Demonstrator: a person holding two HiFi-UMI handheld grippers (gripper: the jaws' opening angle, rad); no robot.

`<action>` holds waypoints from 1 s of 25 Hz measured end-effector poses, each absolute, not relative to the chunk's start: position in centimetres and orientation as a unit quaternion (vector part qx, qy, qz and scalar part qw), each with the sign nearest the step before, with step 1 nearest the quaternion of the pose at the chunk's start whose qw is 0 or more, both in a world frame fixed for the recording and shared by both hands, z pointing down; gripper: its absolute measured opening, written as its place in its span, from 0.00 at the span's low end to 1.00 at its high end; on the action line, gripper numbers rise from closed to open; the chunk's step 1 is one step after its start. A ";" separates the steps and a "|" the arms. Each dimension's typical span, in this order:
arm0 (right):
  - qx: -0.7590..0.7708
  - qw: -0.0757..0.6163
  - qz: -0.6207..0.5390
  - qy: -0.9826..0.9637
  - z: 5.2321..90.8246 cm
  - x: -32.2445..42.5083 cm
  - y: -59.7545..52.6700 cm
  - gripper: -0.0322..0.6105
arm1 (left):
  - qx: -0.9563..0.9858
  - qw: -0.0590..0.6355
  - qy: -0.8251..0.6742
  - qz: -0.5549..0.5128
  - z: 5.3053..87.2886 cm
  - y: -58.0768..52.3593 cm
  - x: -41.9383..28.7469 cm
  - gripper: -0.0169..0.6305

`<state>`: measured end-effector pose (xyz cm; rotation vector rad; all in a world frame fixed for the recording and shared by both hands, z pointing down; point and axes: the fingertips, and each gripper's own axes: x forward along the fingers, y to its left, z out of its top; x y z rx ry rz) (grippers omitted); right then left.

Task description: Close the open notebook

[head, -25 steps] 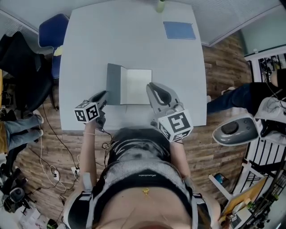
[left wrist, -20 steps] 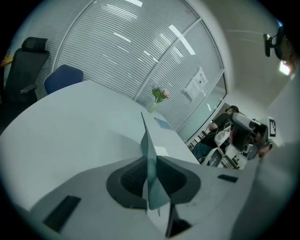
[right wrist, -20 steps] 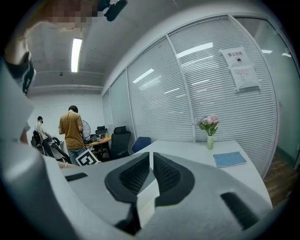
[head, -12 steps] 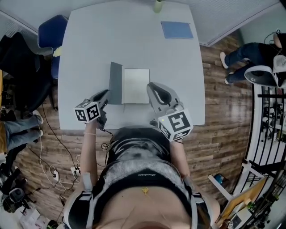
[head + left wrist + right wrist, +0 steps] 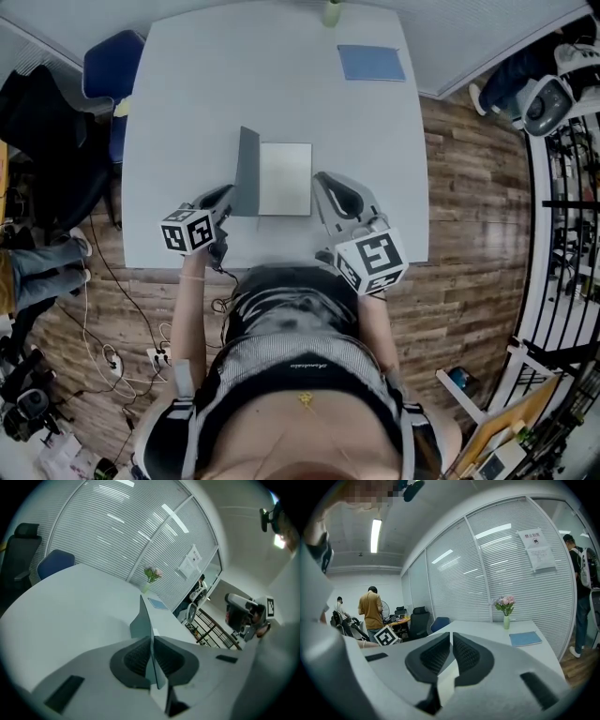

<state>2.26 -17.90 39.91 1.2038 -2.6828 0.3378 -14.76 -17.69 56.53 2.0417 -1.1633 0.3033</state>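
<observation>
The notebook lies on the white table [image 5: 178, 112] with its white page [image 5: 285, 178] facing up. Its grey left cover [image 5: 247, 173] stands nearly upright. My left gripper [image 5: 225, 199] holds the cover's near edge; its jaws have just been closing and now pinch it. In the left gripper view the thin cover [image 5: 141, 619] rises edge-on from between the dark pads [image 5: 136, 659] of that gripper [image 5: 152, 656]. My right gripper [image 5: 325, 183] hovers by the page's right edge, shut and holding nothing. The right gripper view shows that gripper [image 5: 451, 644] with its jaws almost touching.
A blue booklet [image 5: 371, 63] and a vase of flowers [image 5: 335, 11] sit at the table's far end. A blue chair [image 5: 108, 70] stands at the left. The booklet [image 5: 525, 639] and vase [image 5: 506, 616] also show ahead of the right gripper. People stand in the background.
The grey cover has swung up from a low slant to nearly upright, hiding the left page. My left gripper has risen a little with it. The right gripper has stayed put.
</observation>
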 end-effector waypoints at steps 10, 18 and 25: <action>0.391 0.094 0.111 -0.909 40.0 2.9 -18.1 0.08 | 0.798 0.365 -0.463 0.126 56.4 -17.6 -13.3 0.06; 0.384 0.097 0.112 -0.912 40.0 3.2 -18.1 0.07 | 0.799 0.361 -0.464 0.127 56.3 -17.7 -11.7 0.06; 0.383 0.099 0.111 -0.912 40.1 3.9 -17.4 0.07 | 0.802 0.358 -0.461 0.130 56.4 -17.3 -10.4 0.06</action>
